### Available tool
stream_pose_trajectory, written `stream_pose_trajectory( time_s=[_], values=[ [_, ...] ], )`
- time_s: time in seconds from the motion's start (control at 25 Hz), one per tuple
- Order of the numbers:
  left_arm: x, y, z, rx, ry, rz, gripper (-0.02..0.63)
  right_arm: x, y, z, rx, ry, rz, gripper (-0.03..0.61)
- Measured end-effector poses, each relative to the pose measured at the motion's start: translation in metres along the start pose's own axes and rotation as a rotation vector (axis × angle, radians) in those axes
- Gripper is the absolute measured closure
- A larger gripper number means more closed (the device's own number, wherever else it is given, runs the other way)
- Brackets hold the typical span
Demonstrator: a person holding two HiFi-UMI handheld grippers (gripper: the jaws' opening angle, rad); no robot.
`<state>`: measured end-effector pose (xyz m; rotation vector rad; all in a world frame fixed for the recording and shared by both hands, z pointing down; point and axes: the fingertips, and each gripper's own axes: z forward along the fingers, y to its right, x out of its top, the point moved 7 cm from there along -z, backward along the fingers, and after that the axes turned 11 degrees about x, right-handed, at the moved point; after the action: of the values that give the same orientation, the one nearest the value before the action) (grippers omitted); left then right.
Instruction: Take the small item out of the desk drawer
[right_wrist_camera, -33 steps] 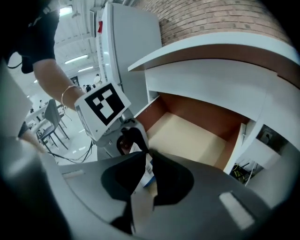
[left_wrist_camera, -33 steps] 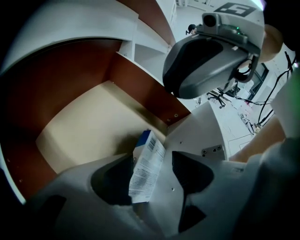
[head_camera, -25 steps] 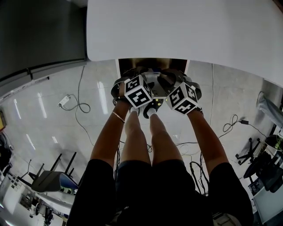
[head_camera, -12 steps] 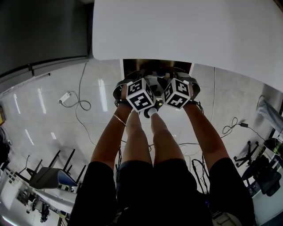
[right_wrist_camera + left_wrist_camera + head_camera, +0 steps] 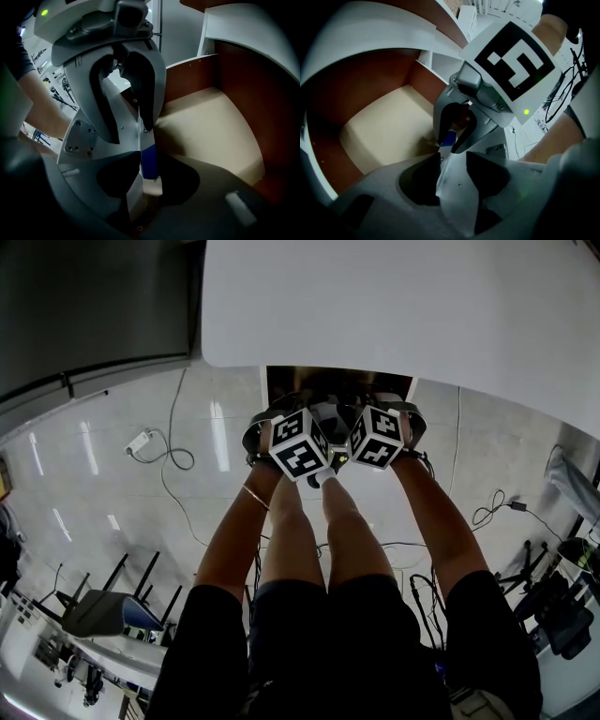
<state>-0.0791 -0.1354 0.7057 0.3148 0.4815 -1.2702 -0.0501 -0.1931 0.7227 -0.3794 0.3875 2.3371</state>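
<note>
Open drawer (image 5: 213, 126) under the white worktop (image 5: 394, 306), with both tools meeting nose to nose over it. The left tongs (image 5: 441, 161), just now closing, are pinched narrow on the small item (image 5: 149, 161), a thin white slip with a blue end, held up between the two noses in front of the drawer's pale floor. The right tongs (image 5: 143, 183), also just closing, stand narrow round that blue end; whether their pads press it I cannot tell.
</note>
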Motion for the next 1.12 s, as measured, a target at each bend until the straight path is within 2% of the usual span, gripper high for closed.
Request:
stream_pose_trajectory(
  time_s=[0.24,0.52,0.88,1.12],
  values=[
    [-0.004,0.0,-0.004,0.015,0.021,-0.055,0.5,0.001,-0.007,0.002,0.01,-0.013,-0.052,0.466],
    [-0.006,-0.003,-0.016,0.058,0.065,-0.09,0.61,0.002,-0.011,-0.003,-0.007,-0.018,-0.071,0.471],
    [-0.007,-0.007,-0.037,0.097,0.125,-0.199,0.615,0.0,-0.014,-0.019,-0.022,0.01,0.021,0.472],
    [-0.013,-0.01,-0.062,0.149,0.177,-0.285,0.616,-0.002,-0.021,-0.032,-0.07,0.049,0.064,0.472]
  ],
)
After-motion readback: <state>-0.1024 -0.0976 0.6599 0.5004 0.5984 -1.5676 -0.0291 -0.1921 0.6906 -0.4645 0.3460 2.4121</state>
